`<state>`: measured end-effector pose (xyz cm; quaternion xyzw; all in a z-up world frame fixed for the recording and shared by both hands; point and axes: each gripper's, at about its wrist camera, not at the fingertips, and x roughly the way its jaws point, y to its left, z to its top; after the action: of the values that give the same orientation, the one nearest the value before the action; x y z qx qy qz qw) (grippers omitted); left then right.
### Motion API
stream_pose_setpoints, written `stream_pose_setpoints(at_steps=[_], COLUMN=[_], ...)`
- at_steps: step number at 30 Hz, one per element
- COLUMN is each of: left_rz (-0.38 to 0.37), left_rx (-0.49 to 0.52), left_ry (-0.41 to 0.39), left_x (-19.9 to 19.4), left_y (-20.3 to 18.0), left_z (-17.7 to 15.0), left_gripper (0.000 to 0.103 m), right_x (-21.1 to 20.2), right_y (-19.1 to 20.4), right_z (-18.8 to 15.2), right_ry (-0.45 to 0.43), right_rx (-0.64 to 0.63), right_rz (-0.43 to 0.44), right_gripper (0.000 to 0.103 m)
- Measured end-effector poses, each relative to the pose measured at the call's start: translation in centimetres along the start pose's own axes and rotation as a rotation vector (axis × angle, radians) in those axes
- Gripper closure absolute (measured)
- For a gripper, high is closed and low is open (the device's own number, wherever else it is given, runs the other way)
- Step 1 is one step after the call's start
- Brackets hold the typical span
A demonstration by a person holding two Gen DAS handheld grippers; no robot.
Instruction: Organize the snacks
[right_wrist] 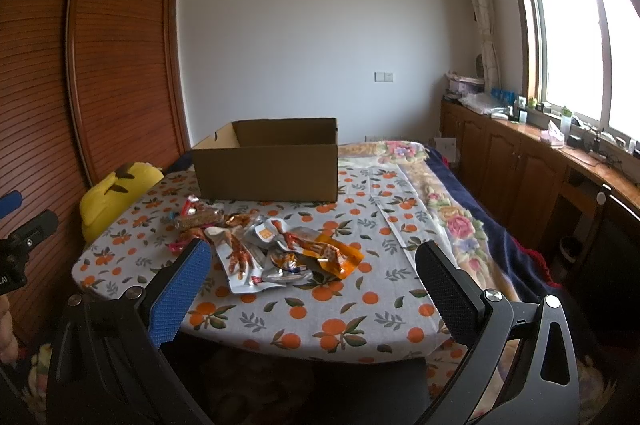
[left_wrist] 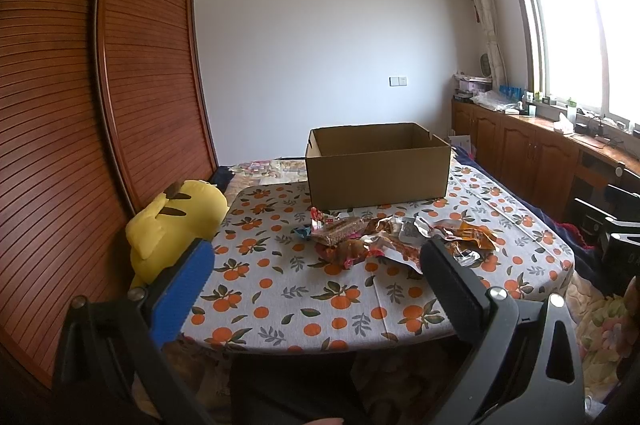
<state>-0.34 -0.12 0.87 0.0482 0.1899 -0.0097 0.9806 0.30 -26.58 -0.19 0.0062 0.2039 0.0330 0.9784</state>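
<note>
A heap of snack packets (left_wrist: 396, 237) (right_wrist: 272, 249) lies on the orange-print tablecloth (left_wrist: 320, 301) (right_wrist: 360, 309), in foil, orange and clear wrappers. Behind it stands an open cardboard box (left_wrist: 378, 167) (right_wrist: 268, 163); what it holds is hidden by its walls. My left gripper (left_wrist: 316, 253) is open, raised above the table's near edge, short of the packets, nothing between its fingers. My right gripper (right_wrist: 314, 253) is open too, held near the front edge with the heap showing between its blue pad (right_wrist: 180, 289) and black pad (right_wrist: 448, 289). The left gripper's tip (right_wrist: 24, 221) appears at the right wrist view's left border.
A yellow plush toy (left_wrist: 176, 221) (right_wrist: 116, 193) lies left of the table, against the wooden slatted wardrobe (left_wrist: 80, 105). A floral blanket (right_wrist: 452, 217) lies to the right. Wooden cabinets (right_wrist: 520, 161) with clutter run under the window. A person's hand (right_wrist: 6, 329) shows at the left.
</note>
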Motion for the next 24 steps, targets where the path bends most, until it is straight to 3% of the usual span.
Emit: stream_pose_setpoints(at_steps=[24], left_rz=[-0.002], left_rx=[-0.003], left_ry=[-0.004], left_x=[-0.31], left_y=[0.14], left_z=[0.64], left_gripper=[0.0], right_x=[-0.28], right_y=[-0.21], right_z=[-0.02], right_ry=[-0.004], right_rx=[-0.002], right_rz=[-0.003], right_gripper=[0.0])
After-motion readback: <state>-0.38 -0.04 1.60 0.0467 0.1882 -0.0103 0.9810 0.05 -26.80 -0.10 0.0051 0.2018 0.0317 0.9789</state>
